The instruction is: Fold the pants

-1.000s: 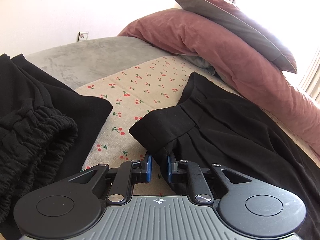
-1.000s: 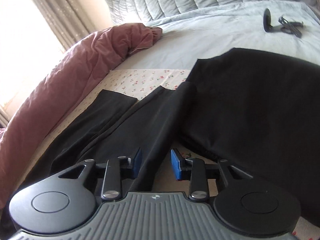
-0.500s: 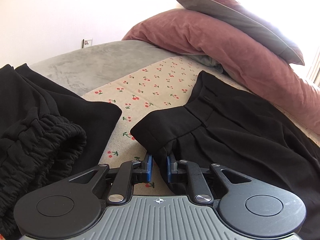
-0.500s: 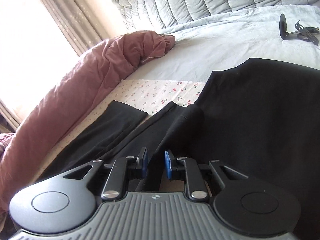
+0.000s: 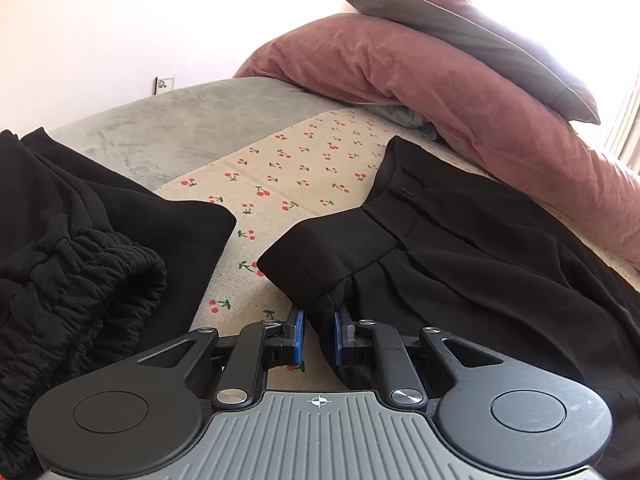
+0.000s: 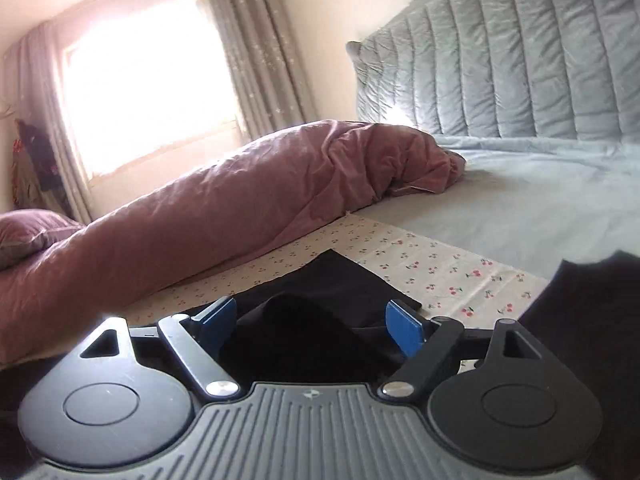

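The pants run off the left view's right edge, their legs unseen. The right view is blurred, and a dark garment is cut off at its right edge

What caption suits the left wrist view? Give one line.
Left tool pinching the waistband corner of black pants on a cherry-print sheet.

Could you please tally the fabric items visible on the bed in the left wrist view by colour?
Black: 2, the pants pinched in the left gripper and a gathered garment.
Dusty pink: 2, a duvet and a pillow on it.
Cherry print: 1, a cloth.
Total: 5.
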A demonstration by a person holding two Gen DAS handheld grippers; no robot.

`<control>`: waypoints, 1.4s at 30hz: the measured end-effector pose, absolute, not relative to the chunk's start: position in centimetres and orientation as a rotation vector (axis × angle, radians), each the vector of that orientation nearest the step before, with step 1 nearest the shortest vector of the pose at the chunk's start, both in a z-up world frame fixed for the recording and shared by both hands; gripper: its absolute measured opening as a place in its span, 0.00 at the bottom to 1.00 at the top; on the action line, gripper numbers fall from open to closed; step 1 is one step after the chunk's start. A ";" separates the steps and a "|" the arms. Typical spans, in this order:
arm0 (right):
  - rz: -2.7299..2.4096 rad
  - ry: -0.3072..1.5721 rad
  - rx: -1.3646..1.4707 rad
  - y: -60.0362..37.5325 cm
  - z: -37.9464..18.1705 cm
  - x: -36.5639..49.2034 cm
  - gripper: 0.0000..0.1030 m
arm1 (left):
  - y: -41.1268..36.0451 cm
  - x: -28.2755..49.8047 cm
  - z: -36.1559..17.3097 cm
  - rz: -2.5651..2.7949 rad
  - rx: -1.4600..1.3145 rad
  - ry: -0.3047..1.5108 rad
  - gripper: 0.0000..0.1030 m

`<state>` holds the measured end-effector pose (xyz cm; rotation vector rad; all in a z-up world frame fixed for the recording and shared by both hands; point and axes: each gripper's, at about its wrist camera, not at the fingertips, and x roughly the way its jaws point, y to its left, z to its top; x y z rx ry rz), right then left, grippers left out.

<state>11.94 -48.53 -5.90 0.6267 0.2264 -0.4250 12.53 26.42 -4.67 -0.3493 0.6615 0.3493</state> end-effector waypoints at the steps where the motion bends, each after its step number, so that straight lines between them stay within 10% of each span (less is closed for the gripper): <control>1: -0.455 0.222 0.736 -50.0 -6.6 10.8 0.72 | 26.4 12.5 -4.7 0.346 -0.343 0.661 0.13; 6: -0.463 0.379 0.703 -50.5 -8.6 12.6 0.32 | 26.4 12.7 -5.0 0.342 -0.333 0.674 0.14; 23: -0.366 0.438 0.642 -45.8 -10.4 23.1 0.50 | 26.4 13.2 -5.6 0.353 -0.330 0.697 0.14; 24: -0.377 0.438 0.607 -46.1 -10.4 23.5 0.46 | 26.5 13.2 -5.7 0.351 -0.334 0.699 0.14; 26: -0.348 0.456 0.598 -47.4 -10.3 24.1 0.00 | 26.6 13.2 -5.8 0.347 -0.335 0.701 0.15; 36: -0.548 0.256 0.791 -54.2 -5.8 18.6 0.08 | 25.9 14.0 -6.2 0.364 -0.309 0.703 0.15; 39: -0.482 0.396 0.830 -55.3 -7.4 18.4 0.49 | 25.5 14.3 -6.2 0.378 -0.300 0.703 0.16; 42: -0.260 0.530 0.847 -54.4 -9.7 18.8 0.53 | 25.1 14.5 -6.1 0.388 -0.291 0.702 0.16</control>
